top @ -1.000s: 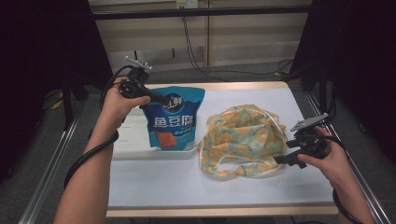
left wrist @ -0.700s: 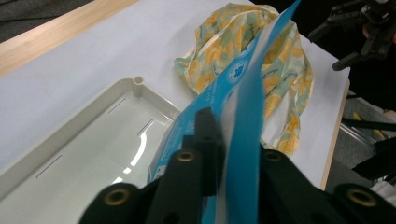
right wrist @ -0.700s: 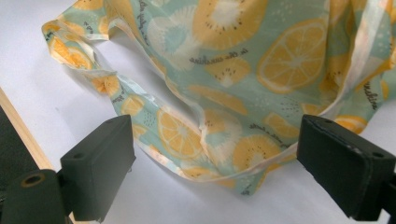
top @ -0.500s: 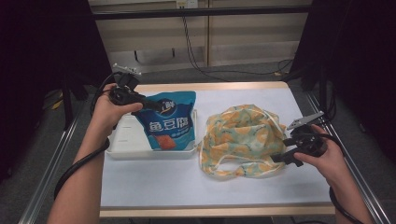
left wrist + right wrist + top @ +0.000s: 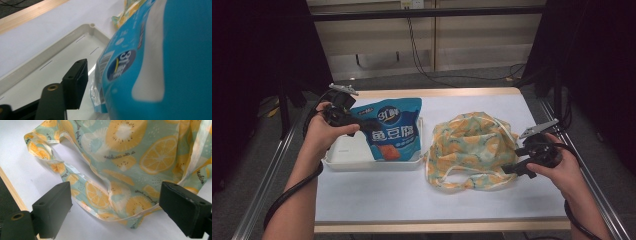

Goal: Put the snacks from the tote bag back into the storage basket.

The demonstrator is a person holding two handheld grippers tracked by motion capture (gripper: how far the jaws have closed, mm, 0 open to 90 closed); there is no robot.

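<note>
- Since a second earlier, the left gripper (image 5: 354, 126) had come down and toward the near left, and the blue snack bag (image 5: 393, 129) had gone with it from above the table (image 5: 377, 195) into the white tray (image 5: 343, 161).
- Its jaws had just been opening; in the left gripper view one black jaw stood clear of the bag's edge, so the bag looked released, though the other jaw was hidden behind the bag.
- The bag was bright blue with white lettering, an orange picture low on its front and a barcode near its top seam; it leaned in the right part of the tray.
- Most of its print was blurred in the left gripper view.
- The right gripper (image 5: 518, 168) rested open at the near right edge of the fruit-print cloth bag (image 5: 472, 150), jaws wide on either side of a strap (image 5: 82, 183), pressing nothing.
</note>
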